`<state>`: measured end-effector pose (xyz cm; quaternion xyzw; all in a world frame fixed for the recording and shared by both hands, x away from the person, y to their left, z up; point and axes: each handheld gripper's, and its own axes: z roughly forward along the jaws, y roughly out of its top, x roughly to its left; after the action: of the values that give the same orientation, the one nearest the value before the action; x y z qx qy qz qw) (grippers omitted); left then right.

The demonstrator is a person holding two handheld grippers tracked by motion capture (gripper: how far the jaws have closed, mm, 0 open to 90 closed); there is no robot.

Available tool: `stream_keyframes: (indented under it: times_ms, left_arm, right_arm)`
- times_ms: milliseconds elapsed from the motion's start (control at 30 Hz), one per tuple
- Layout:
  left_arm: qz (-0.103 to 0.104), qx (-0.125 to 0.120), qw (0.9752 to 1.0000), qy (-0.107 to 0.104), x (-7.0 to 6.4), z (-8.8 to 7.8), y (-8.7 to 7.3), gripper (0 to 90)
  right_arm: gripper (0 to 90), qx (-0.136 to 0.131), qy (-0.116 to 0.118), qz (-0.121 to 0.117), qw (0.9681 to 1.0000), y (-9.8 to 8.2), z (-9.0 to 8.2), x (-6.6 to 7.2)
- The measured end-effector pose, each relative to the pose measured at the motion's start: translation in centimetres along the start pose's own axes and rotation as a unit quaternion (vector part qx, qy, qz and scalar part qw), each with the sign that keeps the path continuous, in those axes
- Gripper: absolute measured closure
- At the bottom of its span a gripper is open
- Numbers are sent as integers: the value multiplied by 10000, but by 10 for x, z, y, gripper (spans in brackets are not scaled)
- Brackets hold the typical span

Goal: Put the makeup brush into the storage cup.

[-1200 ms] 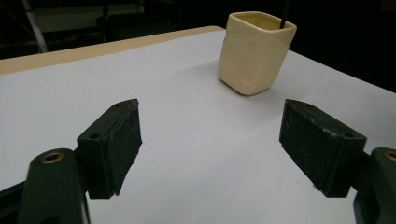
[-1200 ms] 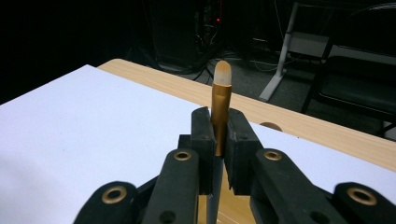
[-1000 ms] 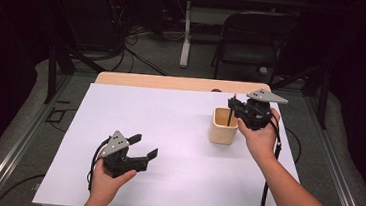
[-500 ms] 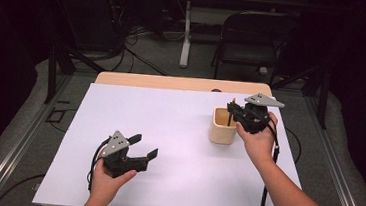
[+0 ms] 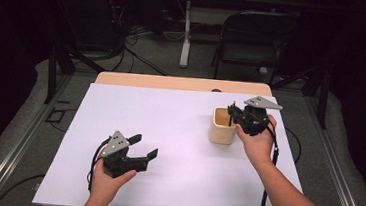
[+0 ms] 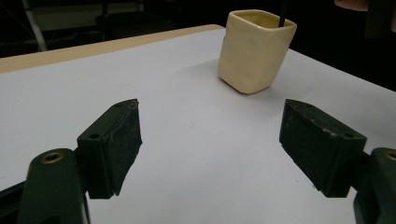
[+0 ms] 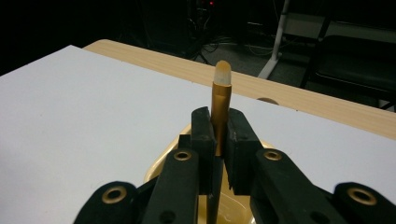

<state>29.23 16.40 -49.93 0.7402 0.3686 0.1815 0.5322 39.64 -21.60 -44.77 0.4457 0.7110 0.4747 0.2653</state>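
Right tongs [image 7: 216, 140] clamped on a slim brush [image 7: 221, 88]: gold ferrule, pale rounded tip up, dark handle running down into the cream cup [image 5: 223, 126]. Grip sits just below the ferrule, near the top end. Brush looks light and stiff; the smooth thin shaft could swivel between the flat pads, so a hold close to the ferrule seems soundest. Cup looks ceramic, heavier, glazed, likely slick, standing upright on the white table [image 5: 169, 127] directly under the right tongs. Left tongs [image 6: 210, 140] spread wide, empty, low over the table, well apart from the cup.
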Motion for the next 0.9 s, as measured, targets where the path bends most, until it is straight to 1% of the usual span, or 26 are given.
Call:
stream_keyframes:
  times_ms: [367,533,667,767,900]
  left_arm:
    - [22,19,10000,-16,0,1,0,208]
    - [10,16,10000,3,0,0,0,207]
    - [14,1,10000,-13,0,1,0,207]
    - [25,11,10000,-4,0,1,0,208]
    - [32,43,10000,-21,0,1,-1,207]
  right_arm:
    - [835,53,-29,65,10000,-9,7,-1]
    - [835,81,-34,51,9999,-10,8,-1]
    - [835,31,-33,72,10000,-13,10,0]
    - [835,92,-31,69,9999,-16,11,1]
    - [835,81,-37,71,9999,-19,11,0]
